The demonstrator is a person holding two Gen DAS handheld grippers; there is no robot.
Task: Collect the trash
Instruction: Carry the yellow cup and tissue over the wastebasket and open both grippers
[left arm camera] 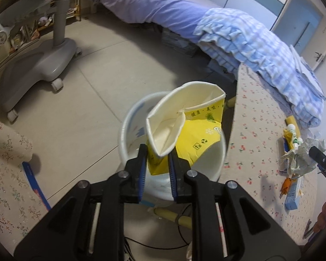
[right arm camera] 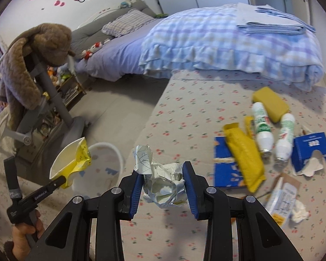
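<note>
While above the white bin [left arm camera: 128,134], left gripper [left arm camera: 157,152] pinches the crushed yellow paper cup [left arm camera: 184,117], fingers nearly closed. Right gripper [right arm camera: 162,174], right of the bin over the tablecloth [right arm camera: 184,100], clamps a crumpled paper wad [right arm camera: 163,184], partly closed.

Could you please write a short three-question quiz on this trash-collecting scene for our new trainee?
1. True or false: the left tool holds a crushed yellow paper cup above the white bin.
2. What is clamped in the right tool?
A. a sponge
B. a crumpled paper ball
C. a bottle
3. How many white bottles lie on the floral cloth?

Key: 1 true; 2 B; 3 two.
</note>
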